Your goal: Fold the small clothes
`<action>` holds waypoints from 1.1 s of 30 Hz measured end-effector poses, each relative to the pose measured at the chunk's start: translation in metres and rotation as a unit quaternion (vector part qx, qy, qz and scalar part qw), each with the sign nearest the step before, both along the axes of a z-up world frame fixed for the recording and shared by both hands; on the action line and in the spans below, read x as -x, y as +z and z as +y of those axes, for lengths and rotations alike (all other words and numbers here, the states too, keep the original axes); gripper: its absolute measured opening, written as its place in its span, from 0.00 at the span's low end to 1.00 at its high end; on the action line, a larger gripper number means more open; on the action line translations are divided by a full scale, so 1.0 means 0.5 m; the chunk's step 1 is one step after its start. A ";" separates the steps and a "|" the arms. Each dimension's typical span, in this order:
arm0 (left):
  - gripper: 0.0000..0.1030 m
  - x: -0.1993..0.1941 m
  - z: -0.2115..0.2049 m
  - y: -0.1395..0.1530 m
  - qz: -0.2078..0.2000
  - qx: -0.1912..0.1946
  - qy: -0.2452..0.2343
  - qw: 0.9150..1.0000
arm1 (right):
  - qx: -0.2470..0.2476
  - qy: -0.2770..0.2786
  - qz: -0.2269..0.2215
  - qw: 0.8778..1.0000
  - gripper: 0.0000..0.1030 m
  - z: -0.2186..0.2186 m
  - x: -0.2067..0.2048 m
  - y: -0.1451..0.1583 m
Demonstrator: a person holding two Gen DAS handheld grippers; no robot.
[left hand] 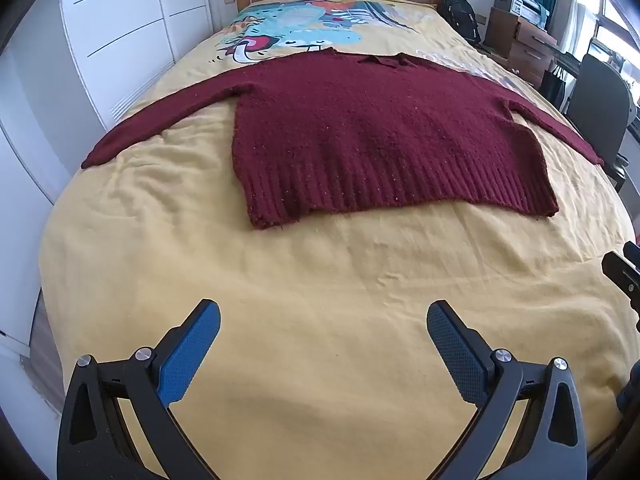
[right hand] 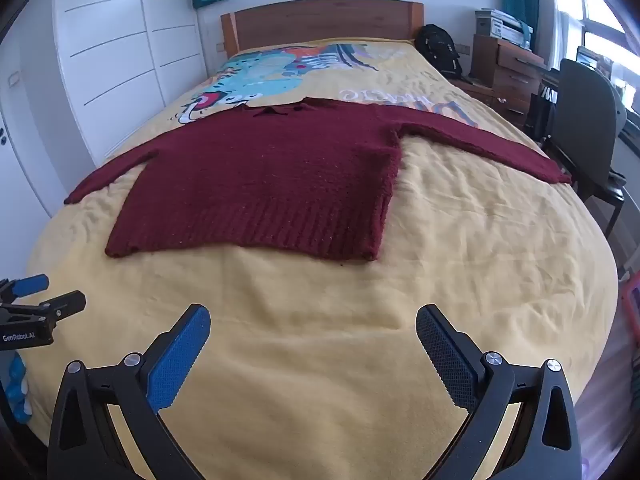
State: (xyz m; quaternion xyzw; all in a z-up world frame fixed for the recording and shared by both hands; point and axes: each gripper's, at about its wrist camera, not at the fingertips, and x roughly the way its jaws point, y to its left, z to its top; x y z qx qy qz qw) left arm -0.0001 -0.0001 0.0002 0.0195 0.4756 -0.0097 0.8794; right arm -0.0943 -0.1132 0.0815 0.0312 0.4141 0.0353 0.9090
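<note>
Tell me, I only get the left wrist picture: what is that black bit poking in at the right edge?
Observer: The right gripper; its own camera shows both jaws spread wide, nothing between them.
Operator: Is it touching the sweater?
Observer: No, the maroon sweater lies flat on the yellow bedspread, clear beyond its fingertips.
Operator: Anything else I miss?
Observer: A blue-and-white thing low beside the bed, too cut off to identify.

White wardrobe (right hand: 108,60), wooden headboard (right hand: 320,20), dark chair (right hand: 584,120), bright window (right hand: 600,4)
</note>
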 end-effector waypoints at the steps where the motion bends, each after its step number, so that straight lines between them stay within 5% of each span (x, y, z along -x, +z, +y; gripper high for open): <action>1: 0.99 0.000 0.000 0.000 0.001 0.003 -0.001 1.000 | 0.001 0.000 -0.001 1.000 1.00 0.000 0.000 0.000; 33: 0.99 0.004 -0.013 -0.012 0.007 0.005 -0.009 1.000 | 0.003 -0.001 0.005 1.000 1.00 0.005 0.001 -0.006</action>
